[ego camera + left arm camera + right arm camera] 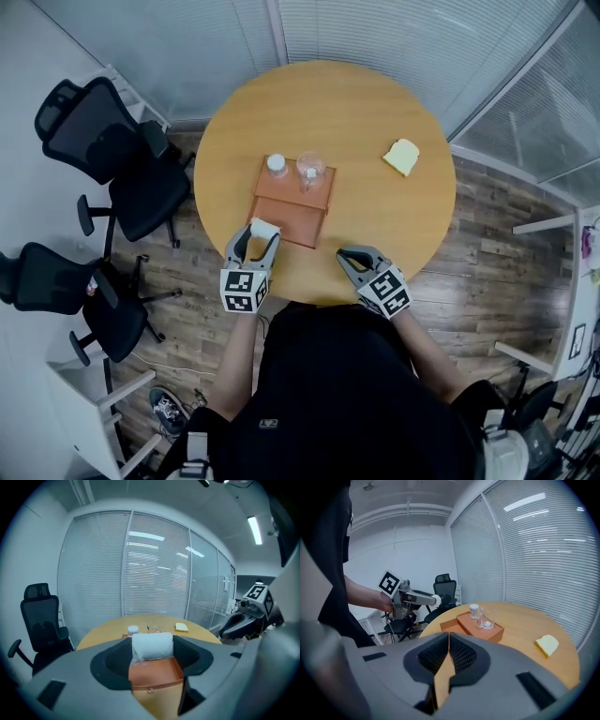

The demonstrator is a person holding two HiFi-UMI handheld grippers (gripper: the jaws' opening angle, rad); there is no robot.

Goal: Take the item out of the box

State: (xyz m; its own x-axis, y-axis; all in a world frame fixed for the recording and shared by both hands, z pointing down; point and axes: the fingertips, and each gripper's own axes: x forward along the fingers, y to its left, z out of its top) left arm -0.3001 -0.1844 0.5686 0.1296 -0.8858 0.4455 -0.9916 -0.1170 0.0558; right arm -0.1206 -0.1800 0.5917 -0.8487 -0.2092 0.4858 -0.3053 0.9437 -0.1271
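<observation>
**Head view.** A round wooden table (375, 103) carries an orange-brown box (292, 199), open at the top, with a shallow part lying open toward the person. The far compartment holds two things side by side: a small white-capped jar (277, 165) on the left and a clear glass (310, 172) on the right, both upright. A yellow sponge (401, 157) lies on the table well apart from the box, to its right. The left gripper (255, 244) holds a white roll (263, 230) over the near left corner of the box, outside the far compartment. The right gripper (345, 257) sits at the table's near edge, right of the box. Each gripper's cube bears black-and-white square markers, with no readable lettering. Two black office chairs (122, 159) stand left of the table.

**Left gripper view.** The jaws stand wide and press on the white roll (151, 646) from both sides; it appears wrapped in clear film. Below it lies the shallow orange part of the box (157, 673), bare inside. The jar (132, 630) and sponge (181, 627) show beyond. Any print on the jar is too small to tell.

**Right gripper view.** The jaws are closed together with nothing between them. Jar (474, 611) and glass (485, 620) stand in the box (492, 631); the sponge (547, 645) lies to the right.
</observation>
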